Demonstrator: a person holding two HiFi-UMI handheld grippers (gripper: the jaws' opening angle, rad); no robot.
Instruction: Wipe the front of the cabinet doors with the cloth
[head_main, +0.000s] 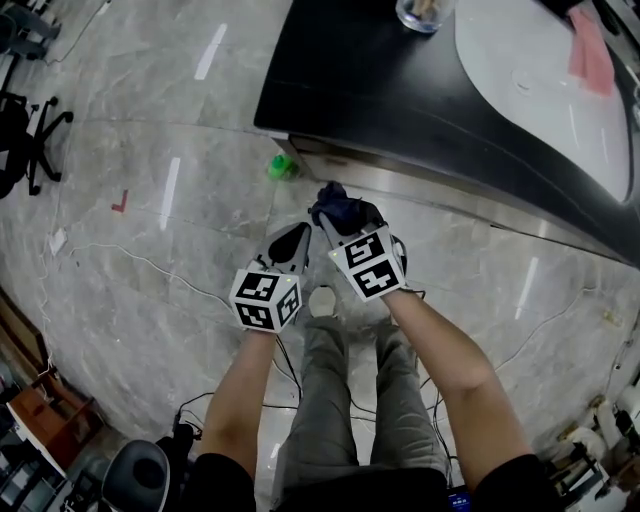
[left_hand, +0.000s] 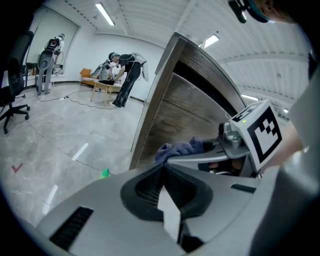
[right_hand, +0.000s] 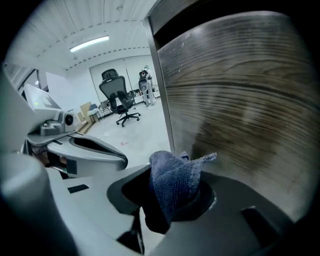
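Observation:
A dark blue cloth (right_hand: 175, 182) is bunched in my right gripper (right_hand: 172, 200), which is shut on it. The cloth's tip pokes out close to the wood-grain cabinet door (right_hand: 240, 100); whether it touches I cannot tell. In the head view the cloth (head_main: 340, 208) sits just below the counter's edge, held by the right gripper (head_main: 335, 222). My left gripper (head_main: 298, 240) hangs beside it to the left, jaws closed together and holding nothing. From the left gripper view (left_hand: 162, 172) the cloth (left_hand: 180, 149) and the cabinet door (left_hand: 190, 110) lie ahead.
A black counter (head_main: 400, 90) with a white inset and a glass (head_main: 422, 12) tops the cabinet. A small green object (head_main: 280, 166) lies on the marble floor near the cabinet corner. Office chairs (head_main: 25, 140) stand at the left. Cables run across the floor. People stand far off (left_hand: 122, 75).

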